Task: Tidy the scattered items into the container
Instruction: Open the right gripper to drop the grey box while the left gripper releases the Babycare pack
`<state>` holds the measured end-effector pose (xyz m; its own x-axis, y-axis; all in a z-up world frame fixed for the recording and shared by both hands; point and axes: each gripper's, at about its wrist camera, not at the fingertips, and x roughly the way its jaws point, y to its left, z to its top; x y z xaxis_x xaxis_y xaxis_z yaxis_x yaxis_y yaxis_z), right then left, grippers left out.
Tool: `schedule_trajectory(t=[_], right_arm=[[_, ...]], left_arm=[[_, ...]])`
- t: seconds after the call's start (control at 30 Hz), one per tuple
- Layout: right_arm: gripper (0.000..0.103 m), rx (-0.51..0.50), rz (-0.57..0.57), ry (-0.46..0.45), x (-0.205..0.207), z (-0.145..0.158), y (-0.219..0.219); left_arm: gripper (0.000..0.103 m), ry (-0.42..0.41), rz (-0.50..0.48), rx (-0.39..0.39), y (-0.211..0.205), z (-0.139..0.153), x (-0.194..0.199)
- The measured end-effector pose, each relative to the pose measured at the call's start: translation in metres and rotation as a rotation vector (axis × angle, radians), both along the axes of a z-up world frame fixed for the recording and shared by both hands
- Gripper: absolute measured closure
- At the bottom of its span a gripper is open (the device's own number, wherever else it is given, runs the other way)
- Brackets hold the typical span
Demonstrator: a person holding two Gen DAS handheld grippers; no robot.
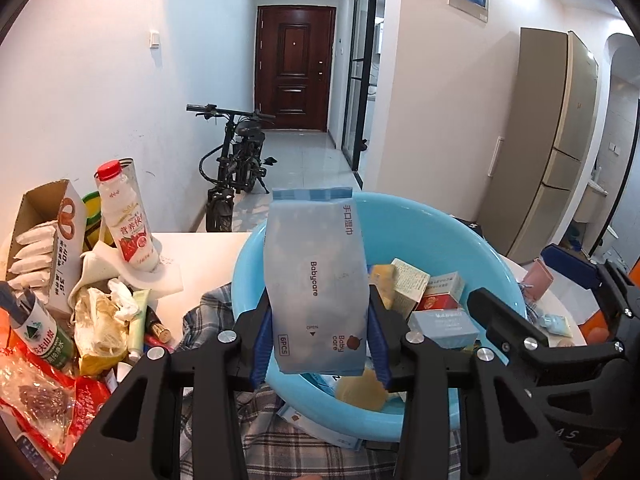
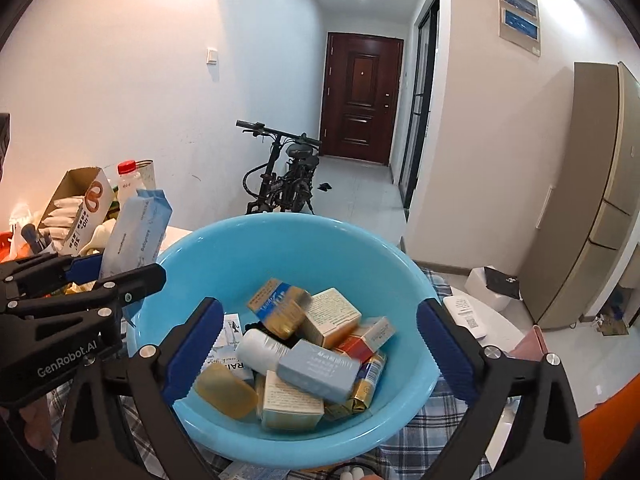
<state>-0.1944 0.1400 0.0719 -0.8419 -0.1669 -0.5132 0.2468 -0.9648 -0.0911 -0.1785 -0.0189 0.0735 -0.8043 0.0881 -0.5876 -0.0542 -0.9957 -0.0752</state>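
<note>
Clamped between the blue pads of the left gripper (image 1: 318,344): a grey-blue pack of wet wipes (image 1: 316,280), held upright by its lower half over the near rim of the light-blue basin (image 1: 500,276), top edge tilted slightly away. Spread wide and empty above the same basin: the right gripper (image 2: 320,344), nothing between its pads, only the basin's contents showing through the gap. Already heaped inside: small cartons (image 2: 330,318), a pale blue box (image 2: 318,370), a white bottle (image 2: 260,350) and a yellow bar (image 2: 226,390). Left on the white table (image 1: 200,248) beside the basin: a red-capped milk drink bottle (image 1: 126,220), an open cardboard box (image 1: 48,240) of white sachets, crumpled wrappers (image 1: 100,320), tubes and a red packet (image 1: 40,392). Under the basin, a checked cloth (image 2: 440,432). Hidden behind the wipes pack in the left wrist view: much of the basin's middle. Cut off at the frame edges: the clutter at far left and a pink object (image 1: 538,278) beyond the right rim, too partial to identify. Small print on the cartons blurred beyond reading.
</note>
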Motion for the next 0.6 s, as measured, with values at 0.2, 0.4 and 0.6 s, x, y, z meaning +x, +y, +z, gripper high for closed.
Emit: schedule_trajectory(t=[0.2, 0.4, 0.6], right_arm=[[0.000, 0.029, -0.010, 0.026, 0.007, 0.000, 0.002], [0.000, 0.040, -0.028, 0.035, 0.014, -0.005, 0.012], [0.000, -0.006, -0.053, 0.019, 0.015, -0.007, 0.031]], left_arm=[[0.064, 0.000, -0.001, -0.001, 0.001, 0.000, 0.001], [0.064, 0.000, -0.006, -0.005, 0.006, 0.000, 0.004], [0.064, 0.003, -0.013, -0.012, 0.013, 0.002, 0.004]])
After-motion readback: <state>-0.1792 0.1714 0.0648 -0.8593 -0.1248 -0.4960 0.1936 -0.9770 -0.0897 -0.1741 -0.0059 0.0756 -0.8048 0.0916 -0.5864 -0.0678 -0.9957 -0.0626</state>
